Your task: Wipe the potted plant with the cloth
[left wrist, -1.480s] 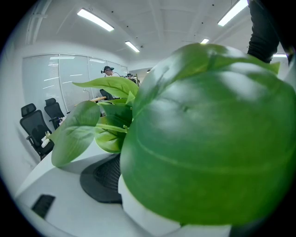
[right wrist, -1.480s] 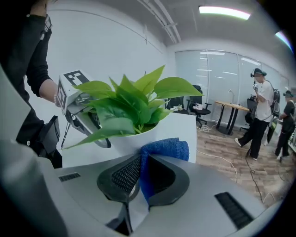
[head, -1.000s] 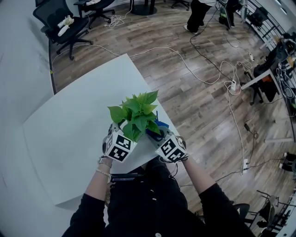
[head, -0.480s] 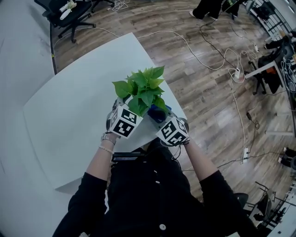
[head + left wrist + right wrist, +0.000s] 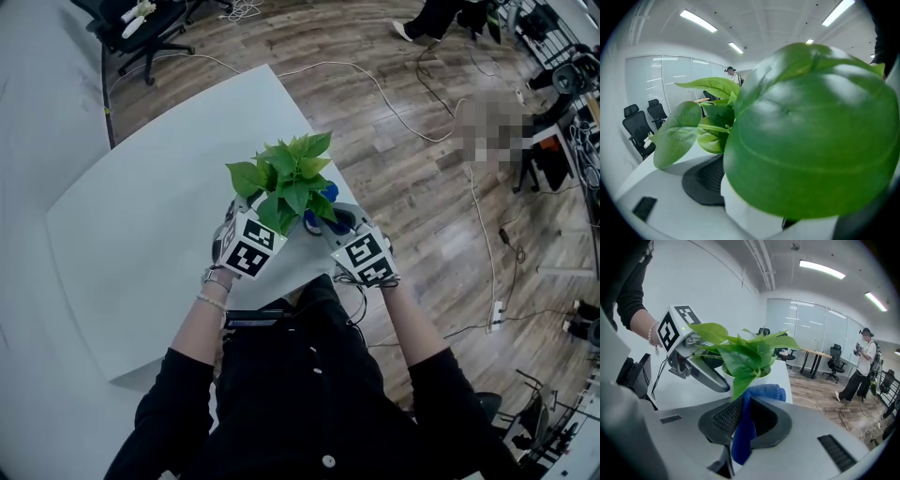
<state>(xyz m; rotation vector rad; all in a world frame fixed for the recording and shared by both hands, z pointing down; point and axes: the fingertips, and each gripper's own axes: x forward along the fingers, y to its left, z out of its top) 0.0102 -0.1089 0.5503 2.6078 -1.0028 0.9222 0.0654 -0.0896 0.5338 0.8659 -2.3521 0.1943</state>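
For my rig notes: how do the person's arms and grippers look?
The left gripper and right gripper are grey with black mesh pads; each bears a white cube of black square markers. Sleeves are black; the left wrist wears a beaded bracelet.

Green against blue
Leaves (image 5: pixel 291 178) bright green, pot (image 5: pixel 750 215) seemingly white; cloth (image 5: pixel 743 432) deep blue; marker cubes (image 5: pixel 247 255) black-and-white squares; bench (image 5: pixel 141 225) pale grey.

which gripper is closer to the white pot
Left. The left gripper has its jaws either side of the white pot; the right gripper, clamping the blue cloth, sits just short of it.
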